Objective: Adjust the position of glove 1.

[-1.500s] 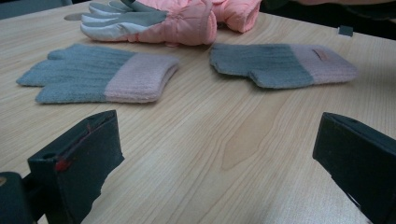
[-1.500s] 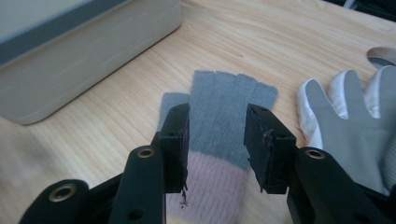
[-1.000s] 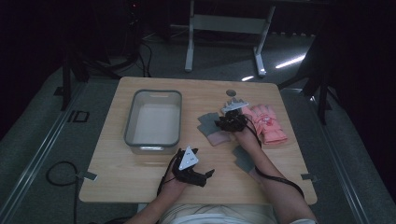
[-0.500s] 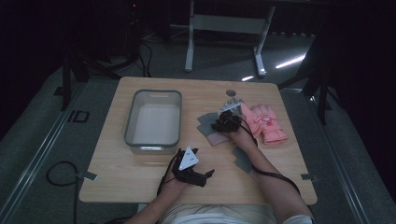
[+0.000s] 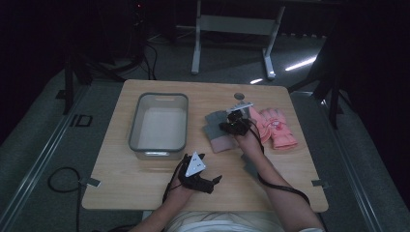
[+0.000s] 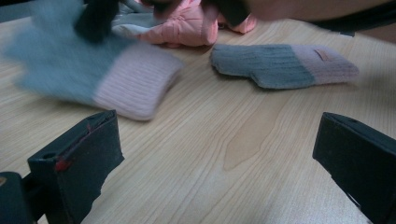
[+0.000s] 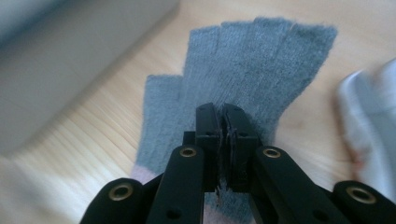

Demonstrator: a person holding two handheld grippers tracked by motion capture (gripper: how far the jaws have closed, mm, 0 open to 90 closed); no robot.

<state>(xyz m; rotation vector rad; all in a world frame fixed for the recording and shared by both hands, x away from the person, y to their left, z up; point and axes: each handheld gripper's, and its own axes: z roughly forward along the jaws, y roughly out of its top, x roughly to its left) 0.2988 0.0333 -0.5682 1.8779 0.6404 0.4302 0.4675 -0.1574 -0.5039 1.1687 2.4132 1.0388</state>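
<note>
A: Right tongs (image 7: pixel 223 135), shut or open?

B: Shut on the grey glove (image 7: pixel 252 60). The jaws were just closing, and now they pinch a fold of knit in the middle of it, near the pink cuff. The fingers point away from the tongs.

A: And the left tongs (image 5: pixel 205 181)?

B: Wide apart w/ nothing in them. They sit low by the front edge of the table (image 5: pixel 121 193).

A: Where's the glove, tho?

B: On the table between the bin (image 5: pixel 159 123) and the pink gloves (image 5: pixel 275 128), just beside both. It looks blurry from the left tongs' camera, so I think it's coming up.

A: So what's the trick?

B: It's a thin pinch, so prob lift slow and straight up. Knit can slip out if you yank it. The fingers and cuff will hang down on each side, so go high enough that both clear the bin wall. I guess it goes in the bin, bc the bin is empty and right there.

A: Anything in the way?

B: The pink gloves are close on one side, so don't drag over them. The 2nd grey glove (image 6: pixel 280 65) lies apart, nearer the person. Let go only once the glove is well inside the bin.
</note>
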